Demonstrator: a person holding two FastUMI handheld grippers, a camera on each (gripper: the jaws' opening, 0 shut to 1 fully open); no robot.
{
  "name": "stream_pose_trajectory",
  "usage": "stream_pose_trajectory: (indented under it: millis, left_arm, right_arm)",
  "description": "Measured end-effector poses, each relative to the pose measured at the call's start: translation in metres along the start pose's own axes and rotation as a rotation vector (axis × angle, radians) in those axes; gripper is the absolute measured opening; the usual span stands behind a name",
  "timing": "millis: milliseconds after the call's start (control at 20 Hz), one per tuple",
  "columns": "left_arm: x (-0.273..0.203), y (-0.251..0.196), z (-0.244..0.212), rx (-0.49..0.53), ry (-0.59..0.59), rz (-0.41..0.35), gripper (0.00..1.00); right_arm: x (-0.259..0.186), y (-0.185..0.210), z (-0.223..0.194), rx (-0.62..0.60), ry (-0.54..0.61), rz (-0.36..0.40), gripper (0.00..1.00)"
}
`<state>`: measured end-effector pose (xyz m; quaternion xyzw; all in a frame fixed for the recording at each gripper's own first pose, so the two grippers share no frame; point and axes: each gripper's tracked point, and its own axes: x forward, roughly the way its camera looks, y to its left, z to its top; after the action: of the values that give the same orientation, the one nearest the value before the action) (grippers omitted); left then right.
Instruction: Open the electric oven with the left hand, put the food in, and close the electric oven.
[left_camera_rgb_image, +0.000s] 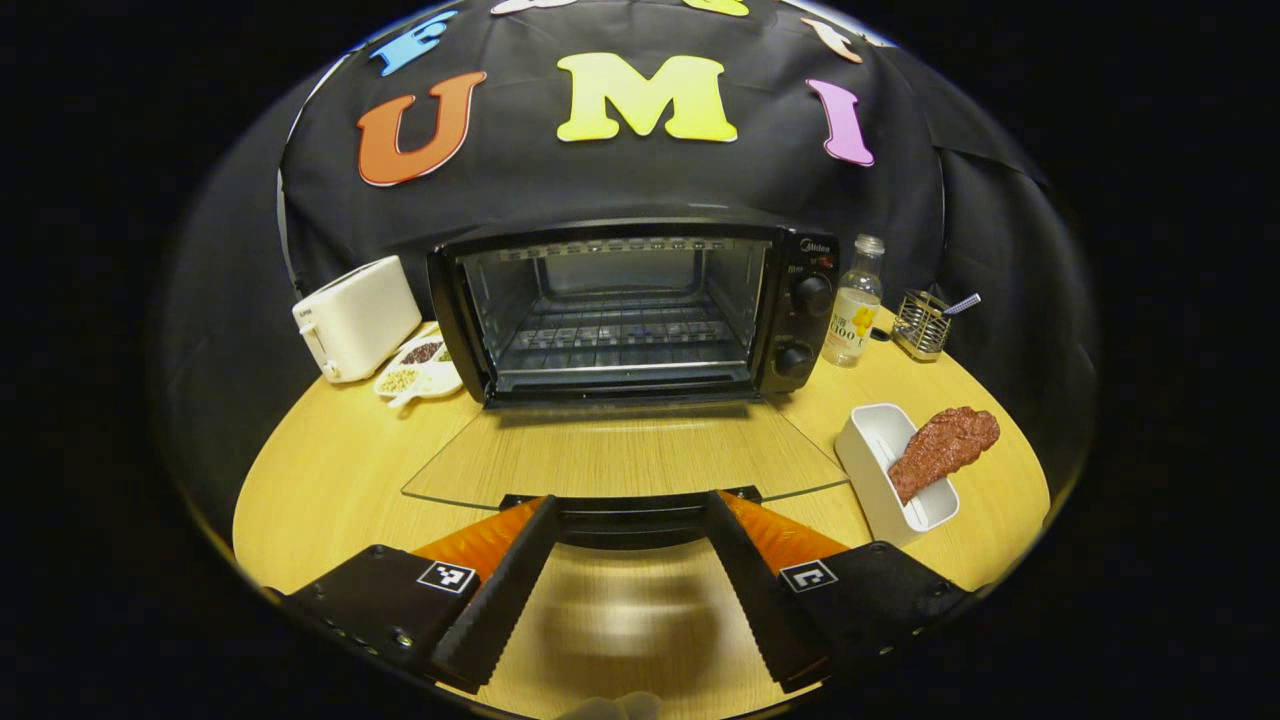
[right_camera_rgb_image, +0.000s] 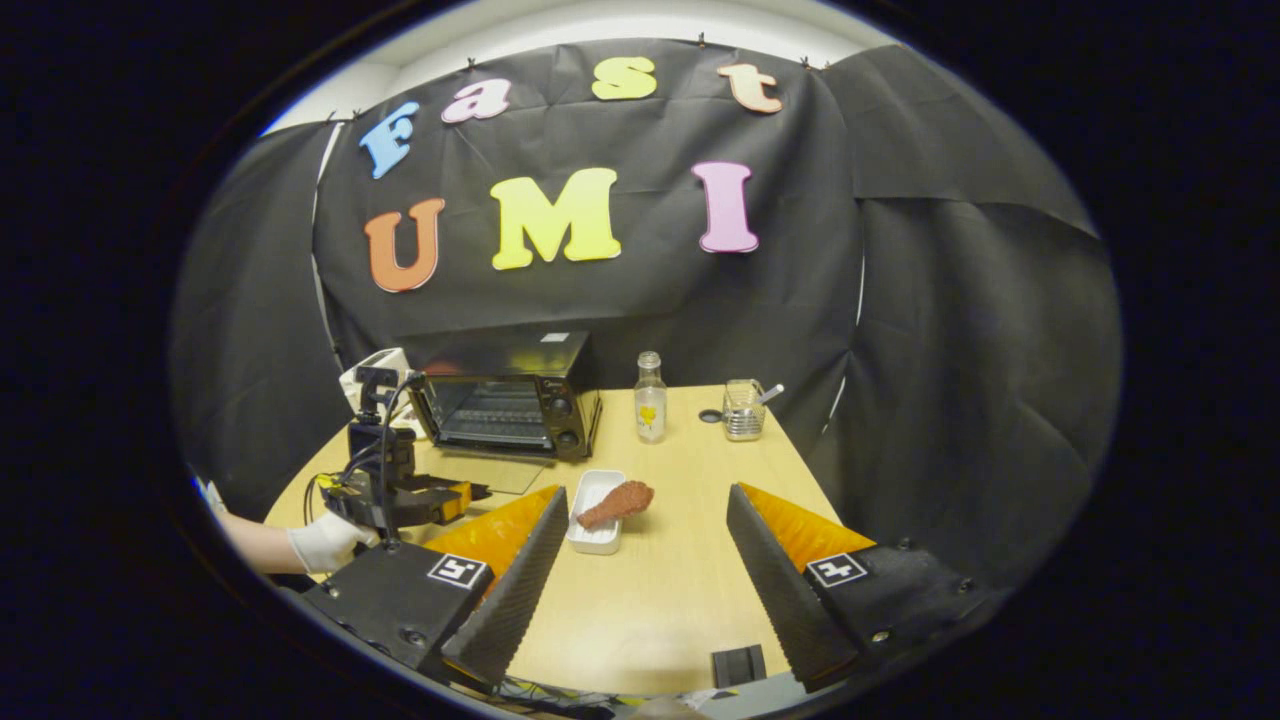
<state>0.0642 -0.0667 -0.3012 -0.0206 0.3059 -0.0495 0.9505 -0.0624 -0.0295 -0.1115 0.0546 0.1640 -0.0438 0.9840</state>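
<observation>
The black electric oven (left_camera_rgb_image: 800, 300) stands at the back of the round wooden table, its glass door (left_camera_rgb_image: 620, 455) folded down flat and the wire rack (left_camera_rgb_image: 620, 335) bare inside. My left gripper (left_camera_rgb_image: 630, 505) is open, its fingertips either side of the door's dark handle (left_camera_rgb_image: 630, 522) without pressing it. To the right a brown piece of meat (left_camera_rgb_image: 945, 445) lies across a white tray (left_camera_rgb_image: 880, 470). In the right gripper view, my right gripper (right_camera_rgb_image: 643, 497) hangs open above the table, with the meat (right_camera_rgb_image: 617, 502) and the tray (right_camera_rgb_image: 595, 525) just beyond its left finger. A gloved hand (right_camera_rgb_image: 325, 540) holds the left gripper (right_camera_rgb_image: 400, 495) before the oven (right_camera_rgb_image: 515, 400).
A white toaster (left_camera_rgb_image: 355, 315) and a plate of beans (left_camera_rgb_image: 415, 370) stand left of the oven. A small bottle (left_camera_rgb_image: 853, 315) and a wire holder (left_camera_rgb_image: 922, 325) stand to its right. The table's front edge (right_camera_rgb_image: 640, 690) lies close under my right gripper.
</observation>
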Motion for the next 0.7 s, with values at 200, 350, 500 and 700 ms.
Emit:
stream_pose_trajectory:
  millis: [200, 350, 500, 700]
  left_arm:
    - [0.006, -0.001, -0.014, 0.032, 0.042, 0.0, 0.95]
    - [0.014, 0.003, -0.022, 0.027, 0.08, 0.015, 0.95]
    - [0.016, 0.001, -0.029, 0.002, 0.119, 0.011, 0.95]
    - [0.019, 0.0, -0.031, 0.002, 0.13, 0.007, 0.95]
  right_arm:
    - [0.001, -0.007, -0.004, 0.012, 0.011, -0.014, 1.0]
    - [0.004, -0.013, -0.008, 0.005, 0.024, -0.026, 1.0]
    - [0.006, -0.02, -0.01, 0.025, 0.03, -0.037, 1.0]
    - [0.011, -0.026, -0.015, 0.039, 0.044, -0.05, 1.0]
